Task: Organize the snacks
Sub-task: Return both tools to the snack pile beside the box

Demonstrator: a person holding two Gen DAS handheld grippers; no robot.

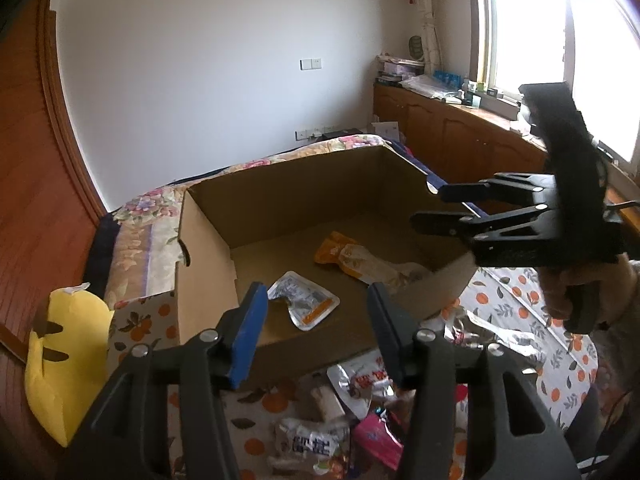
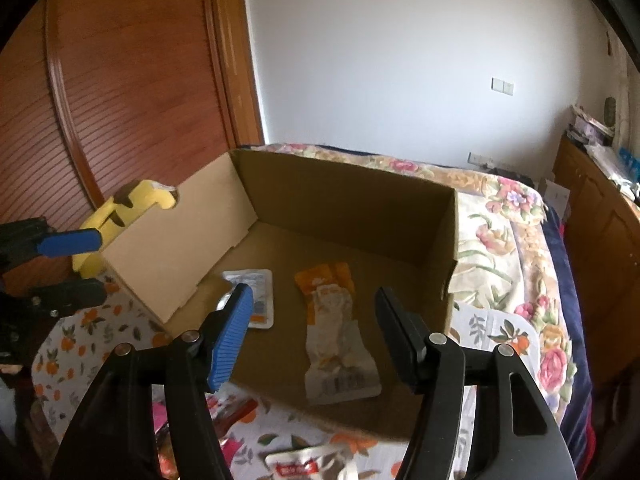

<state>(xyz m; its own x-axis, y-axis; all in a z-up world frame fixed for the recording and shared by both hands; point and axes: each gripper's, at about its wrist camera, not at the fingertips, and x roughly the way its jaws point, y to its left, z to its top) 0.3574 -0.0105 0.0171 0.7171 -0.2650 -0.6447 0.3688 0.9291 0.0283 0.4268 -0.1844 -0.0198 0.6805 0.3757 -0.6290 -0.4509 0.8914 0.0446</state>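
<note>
The open brown cardboard box [image 1: 208,280] fills mid-frame on the bed, its mouth turned toward both grippers so snacks drop straight in; a silver foil pouch [image 2: 256,296] and an orange-topped clear packet [image 2: 334,328] already lie on its floor; the left gripper [image 1: 316,328] and right gripper [image 2: 316,336] hang released, jaws empty; loose snack packets [image 1: 360,396] wait at lower frame on the orange-print cloth [image 1: 532,320], likely next.

Box [image 2: 348,200] top open, walls round.
</note>
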